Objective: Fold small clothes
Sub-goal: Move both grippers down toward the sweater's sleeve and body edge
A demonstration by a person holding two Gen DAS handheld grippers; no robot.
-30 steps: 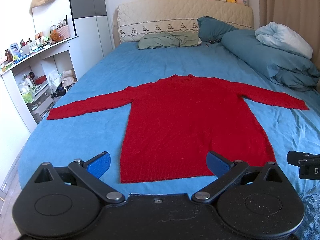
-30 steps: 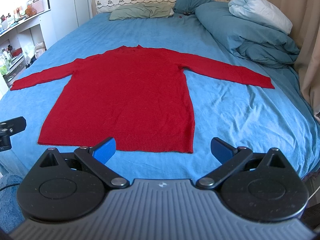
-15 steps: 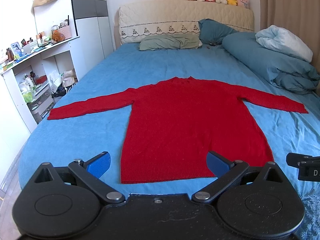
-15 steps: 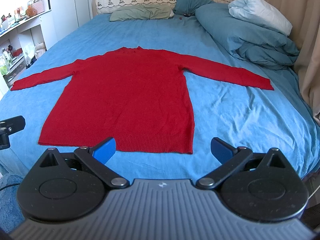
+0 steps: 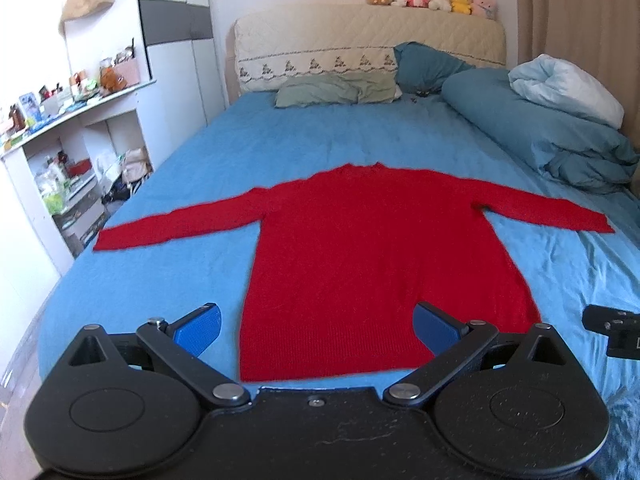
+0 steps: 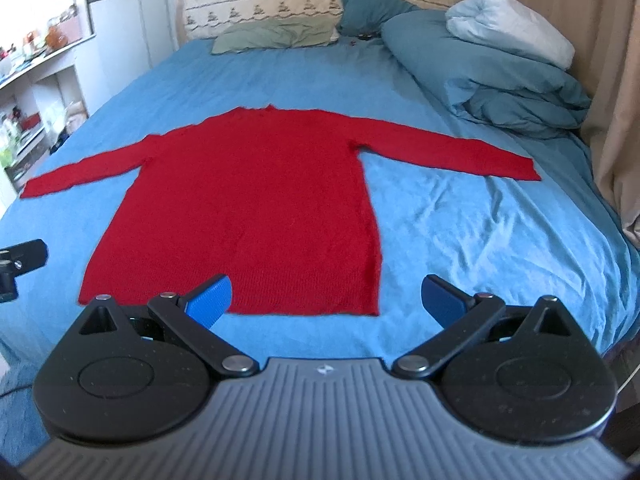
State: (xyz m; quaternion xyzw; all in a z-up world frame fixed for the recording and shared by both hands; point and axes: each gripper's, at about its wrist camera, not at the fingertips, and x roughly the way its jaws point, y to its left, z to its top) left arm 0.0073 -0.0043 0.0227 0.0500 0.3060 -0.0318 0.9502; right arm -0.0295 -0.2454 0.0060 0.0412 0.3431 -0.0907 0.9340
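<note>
Sweater (image 5: 372, 248), red: flat on blue bed (image 5: 304, 140), sleeves outstretched, hem nearest. Left gripper (image 5: 318, 330), right gripper (image 6: 326, 298): fingers spread wide, empty, above hem.

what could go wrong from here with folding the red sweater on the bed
Both grippers, left gripper and right gripper, are open near the hem of the red sweater, holding nothing. A pinch there may also catch the blue sheet beneath. The left sleeve ends close to the bed's edge and might slide off when dragged.
</note>
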